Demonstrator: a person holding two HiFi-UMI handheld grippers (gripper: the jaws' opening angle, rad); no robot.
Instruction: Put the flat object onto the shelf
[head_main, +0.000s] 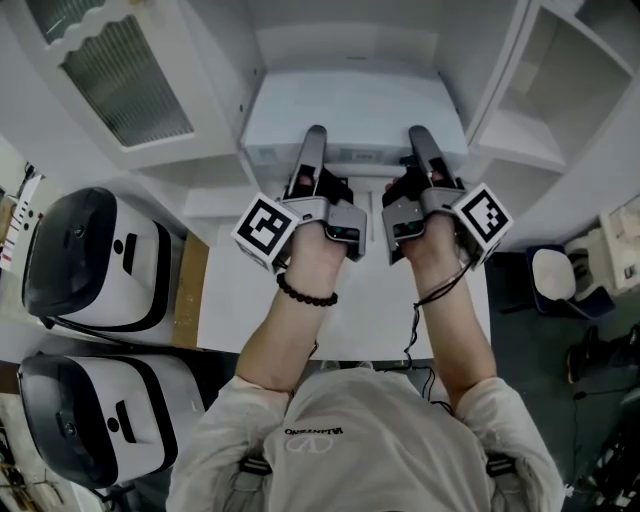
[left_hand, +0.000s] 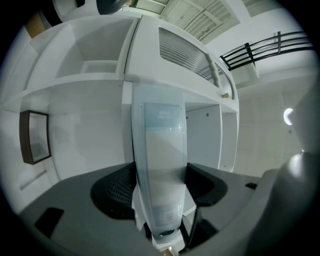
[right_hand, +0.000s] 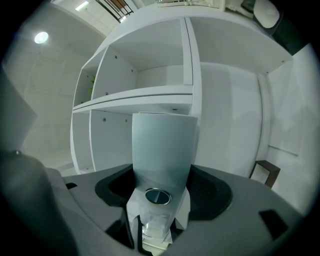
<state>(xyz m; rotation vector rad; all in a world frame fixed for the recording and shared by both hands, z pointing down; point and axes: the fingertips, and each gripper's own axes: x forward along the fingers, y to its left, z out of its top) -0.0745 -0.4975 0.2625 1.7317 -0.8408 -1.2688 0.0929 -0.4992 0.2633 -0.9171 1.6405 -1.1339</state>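
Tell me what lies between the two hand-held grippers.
The flat object spans that gap, clamped by the left hand-held gripper and right hand-held gripper; head view shows it.

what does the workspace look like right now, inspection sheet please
surface: white table, nothing seen on the visible part
job's things: flat object, pale, held up to the white shelf unit; cannot tell if it rests on a shelf
clutter: two headset-like devices, black and white, left of the table
grippers: left gripper and right gripper both clamped on the flat object
cables: thin black cable hanging below the right gripper
surroundings: dark framed panel on the wall
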